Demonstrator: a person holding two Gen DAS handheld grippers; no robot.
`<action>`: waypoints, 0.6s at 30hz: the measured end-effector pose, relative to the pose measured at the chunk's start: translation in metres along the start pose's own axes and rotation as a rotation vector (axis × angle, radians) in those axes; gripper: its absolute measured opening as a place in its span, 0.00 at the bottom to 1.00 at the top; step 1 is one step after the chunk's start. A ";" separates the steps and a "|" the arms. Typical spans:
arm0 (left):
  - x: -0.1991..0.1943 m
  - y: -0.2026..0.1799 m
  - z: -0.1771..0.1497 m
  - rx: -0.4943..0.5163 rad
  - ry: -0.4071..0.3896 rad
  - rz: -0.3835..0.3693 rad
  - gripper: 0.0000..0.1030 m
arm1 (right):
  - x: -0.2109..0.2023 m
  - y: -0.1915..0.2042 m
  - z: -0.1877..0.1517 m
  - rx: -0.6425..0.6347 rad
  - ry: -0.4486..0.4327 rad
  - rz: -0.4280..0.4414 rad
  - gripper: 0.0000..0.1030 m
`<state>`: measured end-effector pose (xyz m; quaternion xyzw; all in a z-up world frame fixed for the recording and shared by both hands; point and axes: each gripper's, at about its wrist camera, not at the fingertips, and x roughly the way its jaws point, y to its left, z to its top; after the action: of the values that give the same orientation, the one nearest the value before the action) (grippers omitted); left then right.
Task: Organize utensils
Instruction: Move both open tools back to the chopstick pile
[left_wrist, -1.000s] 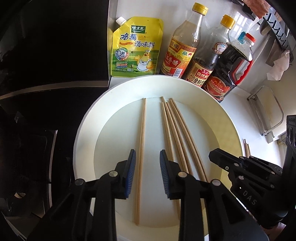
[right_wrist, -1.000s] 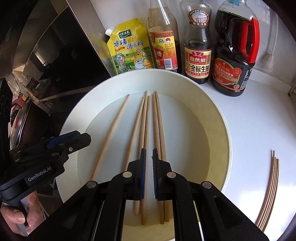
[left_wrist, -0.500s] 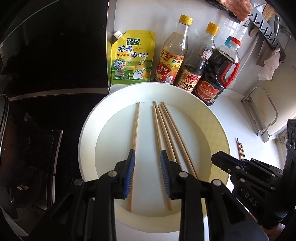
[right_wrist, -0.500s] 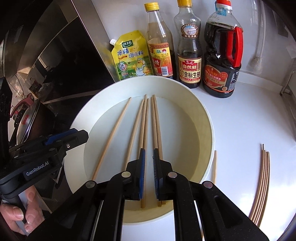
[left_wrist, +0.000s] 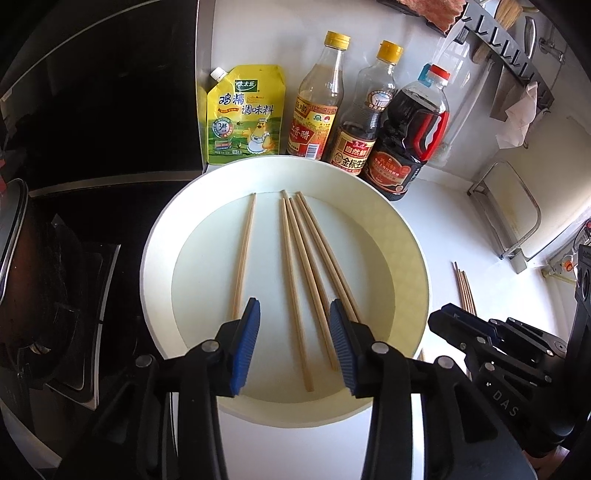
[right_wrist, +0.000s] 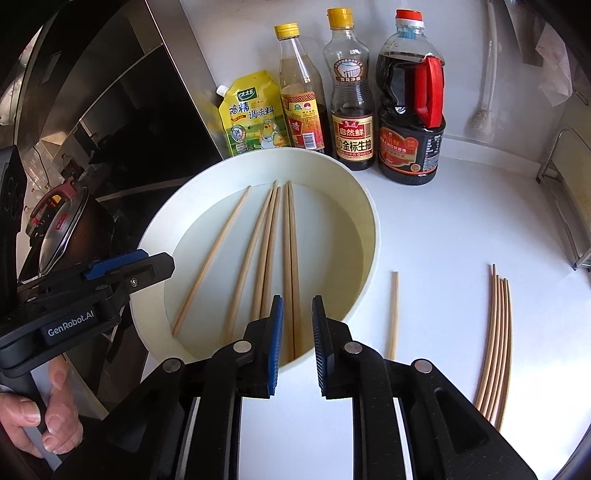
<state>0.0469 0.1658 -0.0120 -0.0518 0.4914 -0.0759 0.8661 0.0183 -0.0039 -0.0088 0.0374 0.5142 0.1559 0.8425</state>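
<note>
Bottles (right_wrist: 352, 107) behind bowl (right_wrist: 371, 236); loose chopstick (right_wrist: 393, 314) beside its rim.

Home kitchen: stove (left_wrist: 55, 295), sauce bottles (right_wrist: 352, 110) on white counter (right_wrist: 461, 221)

white counter (right_wrist: 461, 229), white wall (left_wrist: 258, 33) behind; black stove (left_wrist: 55, 258) at left; daylight.
</note>
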 end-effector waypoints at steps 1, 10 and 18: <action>0.000 -0.004 -0.001 0.003 0.002 -0.001 0.38 | -0.003 -0.003 -0.003 0.002 -0.001 -0.002 0.15; 0.003 -0.050 -0.013 0.061 0.019 -0.013 0.44 | -0.024 -0.042 -0.028 0.047 -0.010 -0.036 0.19; 0.013 -0.101 -0.025 0.127 0.042 -0.053 0.48 | -0.046 -0.090 -0.050 0.121 -0.025 -0.099 0.26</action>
<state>0.0237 0.0638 -0.0187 -0.0082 0.5021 -0.1308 0.8548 -0.0253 -0.1084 -0.0131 0.0644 0.5135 0.0823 0.8517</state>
